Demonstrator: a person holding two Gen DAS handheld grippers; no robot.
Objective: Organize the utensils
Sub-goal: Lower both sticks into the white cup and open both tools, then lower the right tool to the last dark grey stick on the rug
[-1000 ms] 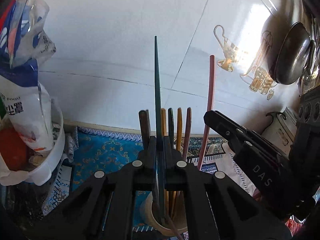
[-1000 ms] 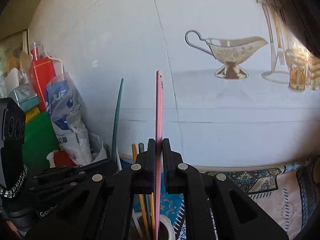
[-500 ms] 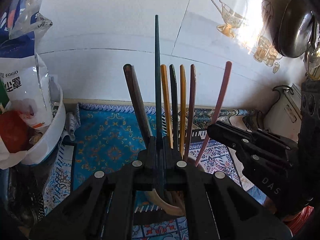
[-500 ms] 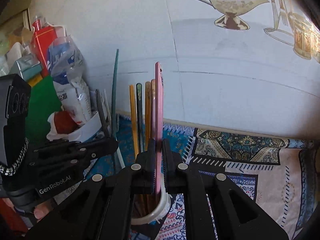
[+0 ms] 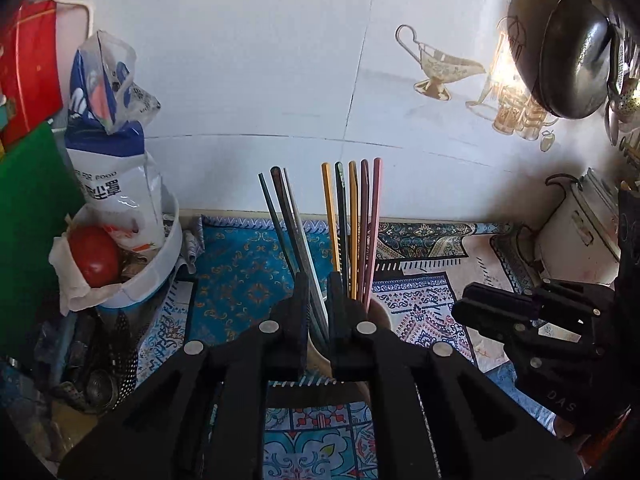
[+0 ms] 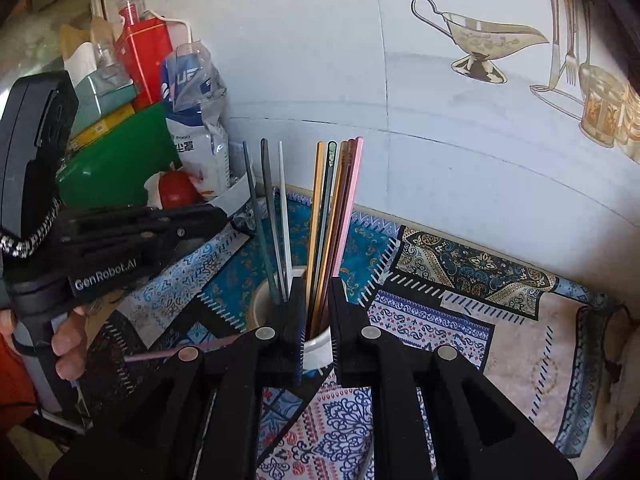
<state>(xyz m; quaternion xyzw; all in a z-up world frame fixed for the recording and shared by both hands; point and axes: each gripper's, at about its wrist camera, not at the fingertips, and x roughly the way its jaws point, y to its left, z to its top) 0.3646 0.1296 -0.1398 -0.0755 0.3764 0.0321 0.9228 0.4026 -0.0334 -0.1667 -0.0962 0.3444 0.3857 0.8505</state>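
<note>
A white utensil cup (image 6: 320,346) stands on the patterned cloth and holds several upright chopsticks: a dark green one (image 5: 269,210), dark and white ones, and a cluster of yellow, green, brown and pink (image 5: 374,220). The cluster also shows in the right wrist view (image 6: 348,200). My left gripper (image 5: 318,292) is open just in front of the cup, holding nothing. My right gripper (image 6: 316,296) is open over the cup's near rim, empty. The left gripper also shows in the right wrist view (image 6: 192,224). One pink chopstick (image 6: 180,351) lies on the cloth left of the cup.
A white bowl (image 5: 152,276) with a tomato and a food bag stands at left, next to a green board (image 5: 32,216) and red tin. A white kettle (image 5: 580,236) sits at right; a wok (image 5: 572,52) hangs above. The tiled wall is close behind.
Both grippers have opened and let go: the dark green chopstick and the pink one now stand in the cup. Both grippers have drawn back and tilted down.
</note>
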